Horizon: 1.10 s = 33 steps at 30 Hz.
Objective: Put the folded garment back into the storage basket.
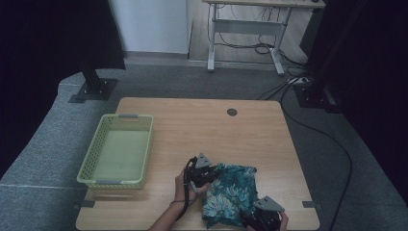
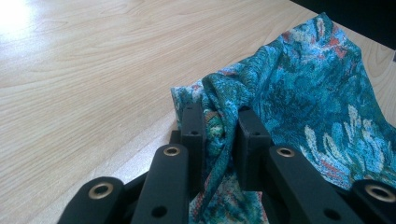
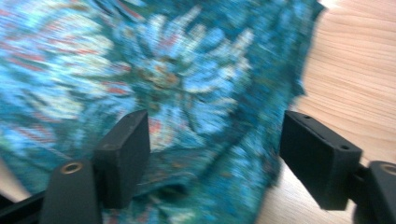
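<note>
— Where does the work stand?

— Early, I'd judge. The teal cloth with the blue, white and red flower print (image 1: 230,193) lies rumpled near the front edge of the pale wooden counter (image 1: 202,125), right of centre. It is not yet folded flat, nor lifted.

— And the tongs?

— The left tongs (image 2: 219,133) are narrowed on a bunched fold at the cloth's upper left corner; in the left gripper view the fabric is pinched between the two black jaws. The right tongs (image 3: 212,154) stand wide, jaws well apart, straddling the cloth's edge at the near right with nothing gripped yet. In the high view that gripper (image 1: 263,214) sits at the cloth's lower right corner.

— So one corner taken, one to go?

— That is my reading. The right side has yet to close on its corner before the cloth can be raised or spread.

— The light green plastic mesh basket (image 1: 102,144)?

— It stands at the counter's left, well apart from the cloth. If the cloth is bound there, that whole move remains.
</note>
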Motion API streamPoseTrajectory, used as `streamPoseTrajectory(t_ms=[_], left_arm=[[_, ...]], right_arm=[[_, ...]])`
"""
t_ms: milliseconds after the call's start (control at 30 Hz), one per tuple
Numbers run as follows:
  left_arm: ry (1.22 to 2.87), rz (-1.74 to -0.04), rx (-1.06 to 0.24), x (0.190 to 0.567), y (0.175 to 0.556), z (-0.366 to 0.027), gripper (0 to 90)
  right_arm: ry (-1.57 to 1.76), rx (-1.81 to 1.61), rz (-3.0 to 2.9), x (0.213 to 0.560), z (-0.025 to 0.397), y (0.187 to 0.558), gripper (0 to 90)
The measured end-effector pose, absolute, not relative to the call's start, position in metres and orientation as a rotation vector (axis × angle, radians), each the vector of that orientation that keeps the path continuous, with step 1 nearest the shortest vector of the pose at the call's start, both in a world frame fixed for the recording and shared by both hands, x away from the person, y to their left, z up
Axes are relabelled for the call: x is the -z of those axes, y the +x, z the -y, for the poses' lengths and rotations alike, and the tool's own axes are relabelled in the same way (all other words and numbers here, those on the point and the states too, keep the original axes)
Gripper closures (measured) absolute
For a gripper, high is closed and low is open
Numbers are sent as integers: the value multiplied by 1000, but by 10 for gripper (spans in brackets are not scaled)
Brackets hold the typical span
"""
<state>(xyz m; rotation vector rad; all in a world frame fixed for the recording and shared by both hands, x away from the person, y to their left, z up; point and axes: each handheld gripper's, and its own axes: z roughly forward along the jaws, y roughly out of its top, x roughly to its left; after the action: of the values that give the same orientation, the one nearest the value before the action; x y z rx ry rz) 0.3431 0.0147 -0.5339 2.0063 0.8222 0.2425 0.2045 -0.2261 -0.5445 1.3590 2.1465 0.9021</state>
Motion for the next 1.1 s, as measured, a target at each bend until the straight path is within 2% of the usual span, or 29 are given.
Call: streamPoseTrajectory(t_ms=[200, 367, 567, 700, 733, 900, 1100], left_arm=[[2002, -818, -243, 533, 341, -16, 761], [2002, -818, -242, 533, 340, -15, 761], [2003, -812, -240, 533, 339, -14, 761], [2002, -815, -238, 533, 340, -14, 761], [2002, -816, -239, 533, 341, -14, 761], [1999, -820, -233, 534, 341, -17, 761], [1989, -827, -230, 533, 341, -21, 761]], right_arm=[[1416, -854, -2172, 548, 227, 210, 213], [1463, -872, -2190, 548, 229, 214, 253], [1402, -910, -2235, 546, 226, 214, 498], [1360, -967, -2250, 547, 221, 210, 707], [1352, -994, -2248, 548, 220, 210, 732], [1346, -1042, -2269, 549, 222, 211, 794], [1405, -1174, -2267, 552, 234, 216, 809]])
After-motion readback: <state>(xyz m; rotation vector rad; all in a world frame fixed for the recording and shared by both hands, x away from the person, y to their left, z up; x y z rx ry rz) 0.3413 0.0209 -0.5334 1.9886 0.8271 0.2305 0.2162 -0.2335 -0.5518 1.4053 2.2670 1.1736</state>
